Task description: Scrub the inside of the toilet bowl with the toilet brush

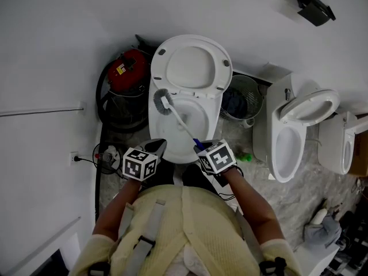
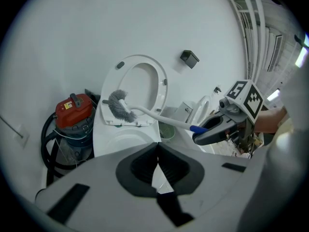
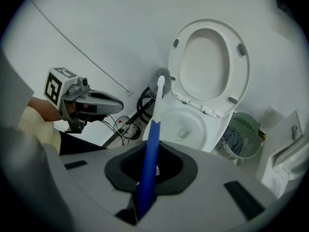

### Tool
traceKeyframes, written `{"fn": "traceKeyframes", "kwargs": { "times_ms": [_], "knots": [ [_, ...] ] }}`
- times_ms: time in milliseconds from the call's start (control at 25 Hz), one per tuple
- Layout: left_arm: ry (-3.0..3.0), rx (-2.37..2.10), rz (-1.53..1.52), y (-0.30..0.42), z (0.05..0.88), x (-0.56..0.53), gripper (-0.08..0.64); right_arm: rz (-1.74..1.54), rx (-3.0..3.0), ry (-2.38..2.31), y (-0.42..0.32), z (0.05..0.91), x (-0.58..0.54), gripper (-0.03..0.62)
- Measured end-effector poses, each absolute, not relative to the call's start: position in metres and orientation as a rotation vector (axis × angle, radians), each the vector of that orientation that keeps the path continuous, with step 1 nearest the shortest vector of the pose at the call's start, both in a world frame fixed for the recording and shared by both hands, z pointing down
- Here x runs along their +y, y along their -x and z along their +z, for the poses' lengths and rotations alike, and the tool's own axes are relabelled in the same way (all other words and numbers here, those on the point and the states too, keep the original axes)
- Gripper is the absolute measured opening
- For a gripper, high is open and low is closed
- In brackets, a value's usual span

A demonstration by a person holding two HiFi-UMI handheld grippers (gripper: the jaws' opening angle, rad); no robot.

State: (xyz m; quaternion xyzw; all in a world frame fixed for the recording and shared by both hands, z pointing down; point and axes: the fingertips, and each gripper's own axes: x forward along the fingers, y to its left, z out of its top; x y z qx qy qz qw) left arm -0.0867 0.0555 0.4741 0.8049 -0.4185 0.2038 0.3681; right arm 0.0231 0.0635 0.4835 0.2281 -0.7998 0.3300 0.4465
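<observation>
Now, the right tool is clamped on the blue handle of the grey-bristled, white-shafted toilet brush. The brush head sits at the left rim of the white ceramic toilet bowl, just below the raised seat. Likely light and stiff, with soft bristles; that smooth handle could twist, so a firm hold near its end suits. The left tool hangs before the bowl, jaws together, empty.

From above I find the white ceramic toilet bowl open, except where the blue-handled white toilet brush slants across. The raised white plastic seat blocks the rear. A red drum vacuum cleaner crowds the left, a green mesh basket the right.
</observation>
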Motion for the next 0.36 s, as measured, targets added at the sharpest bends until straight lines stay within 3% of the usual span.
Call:
{"fn": "traceKeyframes", "kwargs": {
  "times_ms": [360],
  "knots": [
    [-2.072, -1.070, 0.518, 0.0839, 0.4709, 0.0524, 0.012, 0.835, -1.980, -0.573, -0.0267, 0.4817, 0.0635, 0.044]
  ]
}}
